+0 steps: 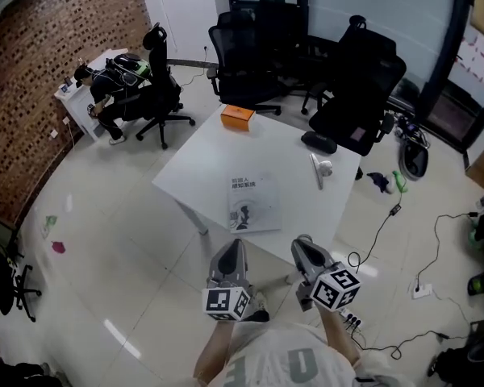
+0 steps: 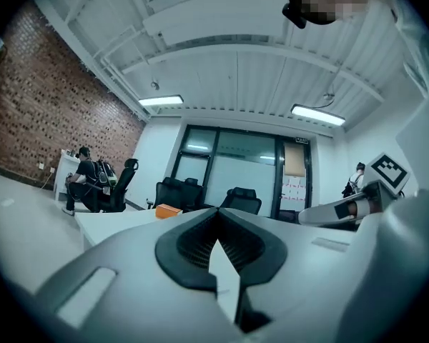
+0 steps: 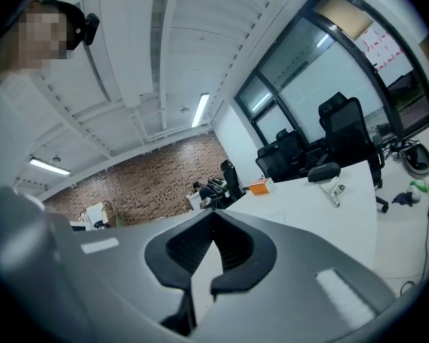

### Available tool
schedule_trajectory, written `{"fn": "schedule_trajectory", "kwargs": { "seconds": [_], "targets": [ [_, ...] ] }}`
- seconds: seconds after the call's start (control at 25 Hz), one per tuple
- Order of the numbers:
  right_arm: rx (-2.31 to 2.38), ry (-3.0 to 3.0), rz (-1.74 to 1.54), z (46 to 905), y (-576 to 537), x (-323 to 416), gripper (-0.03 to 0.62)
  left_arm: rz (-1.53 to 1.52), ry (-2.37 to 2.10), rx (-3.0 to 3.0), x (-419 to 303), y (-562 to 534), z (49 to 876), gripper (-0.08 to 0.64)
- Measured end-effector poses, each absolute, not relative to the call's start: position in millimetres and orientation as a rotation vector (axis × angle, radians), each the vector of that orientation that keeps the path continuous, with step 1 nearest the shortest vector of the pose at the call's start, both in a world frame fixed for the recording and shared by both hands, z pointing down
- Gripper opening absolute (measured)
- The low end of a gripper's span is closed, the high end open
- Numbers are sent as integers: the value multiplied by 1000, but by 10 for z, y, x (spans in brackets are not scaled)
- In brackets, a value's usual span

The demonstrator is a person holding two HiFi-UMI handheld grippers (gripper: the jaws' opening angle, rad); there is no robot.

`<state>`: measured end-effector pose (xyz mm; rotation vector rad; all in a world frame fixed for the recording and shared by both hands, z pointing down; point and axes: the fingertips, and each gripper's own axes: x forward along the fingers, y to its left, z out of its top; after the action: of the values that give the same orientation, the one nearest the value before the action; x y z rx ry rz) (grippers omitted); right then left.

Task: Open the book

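Head view first: the book (image 1: 252, 202) lies shut and flat, cover up, on the white table (image 1: 218, 147), close to the edge nearest us. An orange box (image 1: 237, 116), a black case (image 1: 319, 142) and a metal clip (image 1: 317, 170) sit further back, well apart from it. The left gripper (image 1: 237, 245) and right gripper (image 1: 302, 241) are side by side just short of that near edge, touching nothing, with the book a bit beyond their tips. In the left gripper view, the left gripper's (image 2: 216, 224) jaws are pressed together with nothing between them. It looks level across the tabletop toward the orange box, and we can't pick out the book from here. The right gripper view is the same story: the right gripper (image 3: 213, 224) is pinched closed and empty, with the case and clip off to the right on the table. So we'd say we're at the reach-in step and the opening itself isn't started. Next we probably need to get one tip to the cover's free edge, either spreading the jaws to pinch it or sliding the closed tip under, while the other gripper pins the book down. We can't tell from here which side the spine is on, so that needs checking first.
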<state>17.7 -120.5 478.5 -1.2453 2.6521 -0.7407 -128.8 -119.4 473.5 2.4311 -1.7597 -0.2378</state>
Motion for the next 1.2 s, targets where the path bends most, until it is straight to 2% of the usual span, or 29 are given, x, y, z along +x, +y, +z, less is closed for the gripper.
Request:
{"fn": "schedule_trajectory", "kwargs": {
  "seconds": [0.56,1.2],
  "targets": [
    [-1276,2724,-757,4894,-2045,-496,3,-192,-1687,2423,-1674,-2141,4937,15],
    [-1432,2687,-934,5457,-2417,-341,3,-51,-1648,2432,-1443,-2340,5135,15]
  ]
}}
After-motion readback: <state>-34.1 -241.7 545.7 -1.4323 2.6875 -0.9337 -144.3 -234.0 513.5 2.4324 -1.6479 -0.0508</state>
